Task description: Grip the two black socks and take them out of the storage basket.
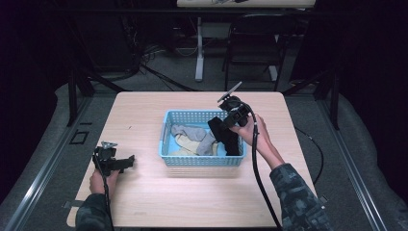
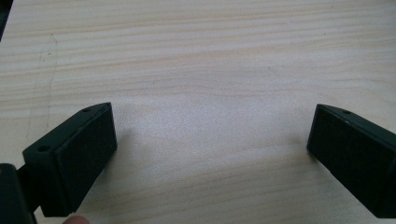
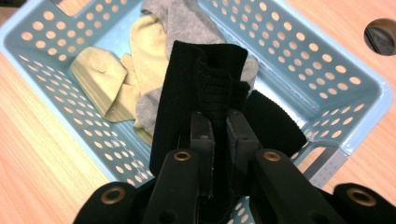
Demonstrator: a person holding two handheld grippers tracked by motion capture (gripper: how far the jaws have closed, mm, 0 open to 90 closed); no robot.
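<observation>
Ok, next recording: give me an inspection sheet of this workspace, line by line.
Surface: light wooden table, bare around the basket.
Job's things: blue basket mid-table, holding a grey sock and yellow socks; black sock hanging from the right gripper over the basket.
Clutter: nothing seen.
Grippers: right gripper shut on the black sock; left gripper open over bare table.
Cables: black cable trailing from the right gripper.
Surroundings: dark room, chair beyond the table.

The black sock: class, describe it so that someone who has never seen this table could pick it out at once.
Find the blue basket in the middle of the wooden table. At its right end the right gripper pinches the black sock, which hangs down into the basket. Its neighbours, a grey sock and a yellow sock, are pale and lie loose.
</observation>
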